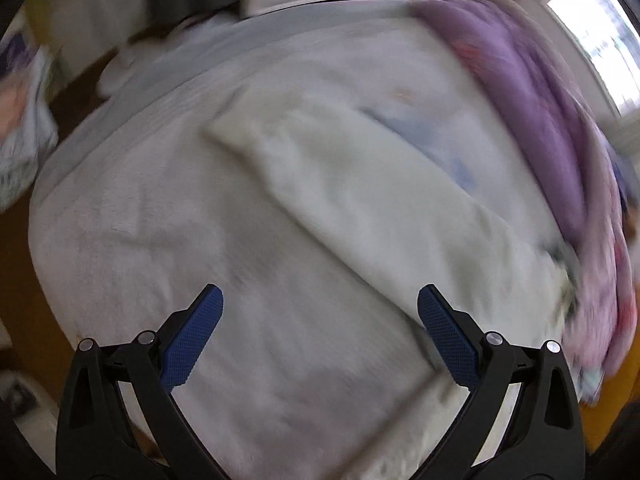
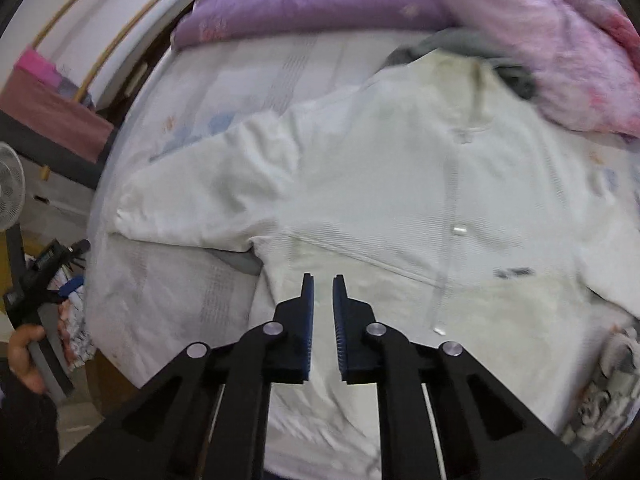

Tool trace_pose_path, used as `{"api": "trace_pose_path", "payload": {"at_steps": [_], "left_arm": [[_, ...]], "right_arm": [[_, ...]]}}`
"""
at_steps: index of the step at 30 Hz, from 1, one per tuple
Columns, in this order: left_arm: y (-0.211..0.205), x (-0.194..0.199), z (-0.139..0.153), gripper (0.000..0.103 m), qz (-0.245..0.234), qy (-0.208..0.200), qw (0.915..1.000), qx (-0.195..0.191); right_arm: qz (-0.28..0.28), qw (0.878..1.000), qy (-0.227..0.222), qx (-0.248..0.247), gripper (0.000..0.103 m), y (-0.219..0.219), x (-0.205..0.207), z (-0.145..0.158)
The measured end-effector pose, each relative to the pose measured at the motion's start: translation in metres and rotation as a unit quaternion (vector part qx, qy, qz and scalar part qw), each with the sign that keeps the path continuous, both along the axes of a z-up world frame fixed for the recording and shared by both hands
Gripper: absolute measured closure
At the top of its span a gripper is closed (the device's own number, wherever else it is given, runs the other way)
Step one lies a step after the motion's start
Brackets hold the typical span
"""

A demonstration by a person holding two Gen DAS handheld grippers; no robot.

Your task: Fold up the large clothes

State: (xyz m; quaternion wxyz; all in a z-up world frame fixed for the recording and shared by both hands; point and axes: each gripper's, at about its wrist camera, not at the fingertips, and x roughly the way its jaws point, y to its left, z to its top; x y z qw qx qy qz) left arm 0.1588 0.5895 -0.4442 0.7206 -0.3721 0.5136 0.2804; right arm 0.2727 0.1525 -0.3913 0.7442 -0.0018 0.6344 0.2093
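Blue pads of the right gripper (image 2: 322,280) sit nearly together, a thin slit between them, nothing caught in it; jaws hang just above the lower hem area of the white jacket (image 2: 420,184). Left gripper (image 1: 320,294) has its jaws spread wide, holding nothing, w/ white fabric below.

Jacket lies flat, front up, on the bed (image 2: 168,304). Zipper line (image 2: 450,216) gives the long axis: it runs from near the right tool away toward the collar by the far bedding. 1 sleeve (image 2: 192,196) sticks out to the left, roughly across that axis, cuff near the bed's left edge. In the left wrist view the same sleeve (image 1: 340,168) runs diagonally ahead of the open jaws, though that view is blurred.

Likely next: sleeve gets folded in over the body. Left tool, seen held at the bed's left side (image 2: 36,276), looks nearer the cuff; right is nearer the hem.

Around: purple-pink quilt (image 2: 540,40) heaped at the far side, touching the collar end, grey cloth (image 2: 472,46) tucked beside it. A fan (image 2: 10,192) stands off the bed, left. Quilt could crowd a fold toward the collar.
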Motion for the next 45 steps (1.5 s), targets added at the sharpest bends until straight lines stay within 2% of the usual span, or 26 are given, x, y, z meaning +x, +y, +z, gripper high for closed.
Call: {"api": "trace_pose_path", "payload": {"at_steps": [4,9,12,13,14,18,19,21,23,24,26,31,34,36,38,41,45], "left_arm": [[0.064,-0.010,-0.047,0.005,0.082,-0.030,0.9947,-0.055],[0.113,-0.008,-0.089,0.006,0.143,-0.051,0.9849,-0.083],[0.125,0.003,-0.097,0.007,0.151,-0.054,0.9836,-0.083],[0.129,0.008,-0.098,0.012,0.147,-0.056,0.9846,-0.078],[0.132,0.012,-0.101,0.023,0.145,-0.055,0.9848,-0.078],[0.144,0.018,-0.114,0.024,0.157,-0.036,0.9837,-0.081],[0.143,0.020,-0.110,0.027,0.152,-0.033,0.9856,-0.067],[0.140,0.027,-0.105,0.045,0.142,-0.031,0.9882,-0.049],[0.138,0.028,-0.094,0.076,0.140,-0.030,0.9891,-0.033],[0.138,0.028,-0.088,0.079,0.143,-0.035,0.9886,-0.031],[0.137,0.028,-0.079,0.093,0.144,-0.054,0.9875,-0.032],[0.126,0.039,-0.054,0.095,0.113,-0.076,0.9903,-0.027],[0.100,0.050,-0.017,0.095,0.081,-0.112,0.9904,-0.004],[0.073,0.061,0.019,0.095,0.037,-0.143,0.9889,0.018],[0.031,0.077,0.056,0.095,-0.015,-0.175,0.9838,0.035],[-0.045,0.111,0.095,0.095,-0.085,-0.214,0.9721,0.042],[-0.162,0.155,0.115,0.095,-0.169,-0.251,0.9529,0.014]], "right_arm": [[-0.005,0.999,0.040,0.009,0.094,0.044,0.023,-0.055],[0.000,0.999,0.033,0.009,0.094,0.071,0.045,-0.088],[-0.013,0.999,0.043,0.016,0.094,0.078,0.059,-0.108],[-0.019,0.998,0.053,0.024,0.094,0.078,0.064,-0.117],[-0.022,0.997,0.062,0.027,0.094,0.080,0.065,-0.125],[-0.023,0.995,0.094,-0.003,0.097,0.085,0.067,-0.160],[-0.024,0.995,0.097,-0.006,0.097,0.085,0.068,-0.165],[-0.025,0.994,0.102,-0.011,0.098,0.085,0.071,-0.169],[-0.022,0.994,0.107,-0.015,0.098,0.086,0.073,-0.170],[-0.019,0.994,0.108,-0.016,0.098,0.086,0.074,-0.172],[-0.015,0.994,0.112,-0.011,0.099,0.084,0.076,-0.172],[-0.033,0.991,0.130,0.018,0.099,0.071,0.082,-0.171],[-0.042,0.990,0.122,0.063,0.099,0.050,0.078,-0.151],[-0.042,0.989,0.111,0.087,0.098,0.029,0.073,-0.134],[-0.053,0.987,0.107,0.103,0.098,0.001,0.068,-0.120],[-0.071,0.988,0.091,0.101,0.098,-0.049,0.063,-0.106],[-0.126,0.986,0.059,0.092,0.098,-0.128,0.061,-0.087]]}}
